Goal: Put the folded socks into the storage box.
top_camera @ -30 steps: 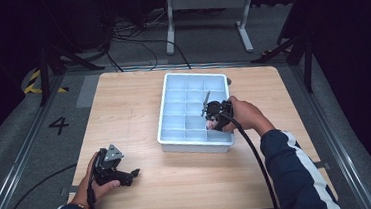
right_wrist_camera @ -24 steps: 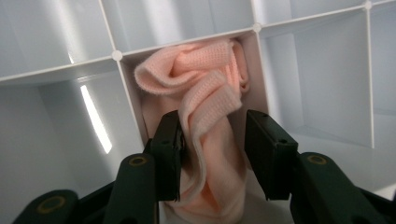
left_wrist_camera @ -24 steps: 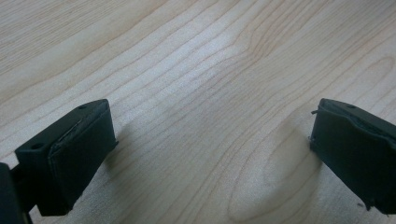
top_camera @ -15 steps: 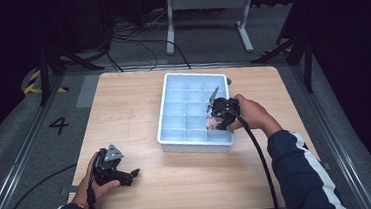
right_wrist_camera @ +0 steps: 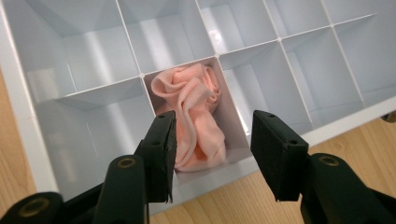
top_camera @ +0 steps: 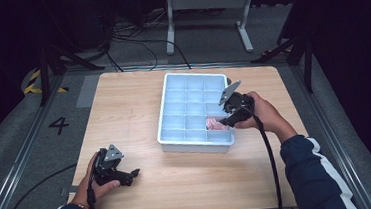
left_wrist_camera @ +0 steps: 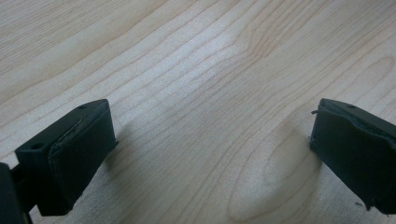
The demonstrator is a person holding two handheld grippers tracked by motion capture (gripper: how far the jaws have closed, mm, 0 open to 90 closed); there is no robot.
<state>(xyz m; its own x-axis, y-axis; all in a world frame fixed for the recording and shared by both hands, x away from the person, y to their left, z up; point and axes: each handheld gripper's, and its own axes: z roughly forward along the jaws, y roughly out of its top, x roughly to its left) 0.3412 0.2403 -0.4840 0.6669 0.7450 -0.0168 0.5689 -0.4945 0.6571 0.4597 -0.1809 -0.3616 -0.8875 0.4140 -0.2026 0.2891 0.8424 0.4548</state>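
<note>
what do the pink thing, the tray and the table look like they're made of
Pink thing: soft knit fabric, matte, by its folds and fine weave; possibly a sock. Tray: probably plastic, pale blue-white and glossy, with thin moulded dividers catching reflections. Table: light wood or wood-look laminate, smooth, with clear grain lines.

Overhead light falls bright on my table (top_camera: 139, 113) while the floor around it sinks into near-black. Glare streaks the white tray (right_wrist_camera: 28, 121) walls, and my black jaws cast soft shadows on the wood, their near edges slightly blurred
</note>
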